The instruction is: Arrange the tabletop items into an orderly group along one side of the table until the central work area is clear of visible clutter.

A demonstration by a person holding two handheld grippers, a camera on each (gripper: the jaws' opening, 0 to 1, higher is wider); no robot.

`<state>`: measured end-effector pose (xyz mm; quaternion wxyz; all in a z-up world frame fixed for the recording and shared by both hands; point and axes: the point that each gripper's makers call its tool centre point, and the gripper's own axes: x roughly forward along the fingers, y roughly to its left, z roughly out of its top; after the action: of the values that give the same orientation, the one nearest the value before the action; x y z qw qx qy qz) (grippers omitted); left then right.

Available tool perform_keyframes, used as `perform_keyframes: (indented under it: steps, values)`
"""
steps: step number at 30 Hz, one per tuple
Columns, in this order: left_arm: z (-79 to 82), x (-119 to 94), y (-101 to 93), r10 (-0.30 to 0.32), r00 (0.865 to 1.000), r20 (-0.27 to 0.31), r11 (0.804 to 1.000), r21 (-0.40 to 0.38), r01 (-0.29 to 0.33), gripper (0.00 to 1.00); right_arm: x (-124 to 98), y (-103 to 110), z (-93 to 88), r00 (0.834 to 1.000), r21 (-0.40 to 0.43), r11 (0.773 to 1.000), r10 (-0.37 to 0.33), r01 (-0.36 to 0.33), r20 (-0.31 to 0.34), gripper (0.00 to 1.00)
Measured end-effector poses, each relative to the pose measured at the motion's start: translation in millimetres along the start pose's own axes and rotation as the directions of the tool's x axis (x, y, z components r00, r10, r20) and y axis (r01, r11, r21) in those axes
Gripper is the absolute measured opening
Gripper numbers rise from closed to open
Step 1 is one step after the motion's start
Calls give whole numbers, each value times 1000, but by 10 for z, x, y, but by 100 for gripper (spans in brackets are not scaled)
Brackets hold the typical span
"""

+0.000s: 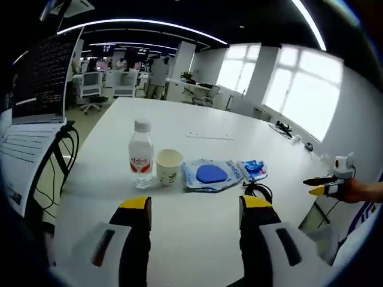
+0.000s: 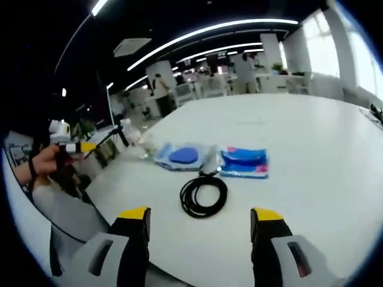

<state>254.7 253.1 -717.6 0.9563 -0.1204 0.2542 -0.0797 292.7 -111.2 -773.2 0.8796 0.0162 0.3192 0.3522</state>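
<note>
On the white table [image 1: 197, 128] a row stands ahead of my open left gripper [image 1: 196, 206]: a clear water bottle [image 1: 140, 155], a paper cup [image 1: 169, 166], a blue packet with a round blue shape [image 1: 209, 174] and a smaller blue packet [image 1: 253, 169]. A coiled black cable [image 1: 258, 190] lies by the right jaw. My right gripper [image 2: 200, 214] is open and empty, just short of the cable coil [image 2: 203, 194]. Beyond it lie the blue packet [image 2: 184, 155] and a blue and pink packet [image 2: 244, 162]. The bottle [image 2: 133, 134] stands at the left.
An open laptop [image 1: 36, 119] with trailing black cords [image 1: 63, 155] sits at the table's left edge. A hand holds the right gripper [image 1: 326, 185] off the table's right edge. The left gripper [image 2: 75, 146] shows at the left. Office desks and chairs stand beyond the table.
</note>
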Motion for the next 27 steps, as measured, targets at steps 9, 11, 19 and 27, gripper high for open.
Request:
perform_keyframes:
  steps: [9,11,19,27]
  values:
    - [-46,-131,21,7,1000,-7,1000,9,-7,63,49,109,66,1000,-18,1000,17,-17,-6,72]
    - [-63,-151,-10,4,1000,-6,1000,12,-4,63,60,160,66,1000,-24,1000,20,-21,-8,72]
    - [-107,-189,-13,-4,1000,-3,1000,-6,4,63,84,233,64,1000,-37,999,23,-24,-21,71]
    - [-110,-174,-63,-19,1000,-5,1000,-4,19,63,73,235,24,1000,-23,1000,10,-10,-24,70]
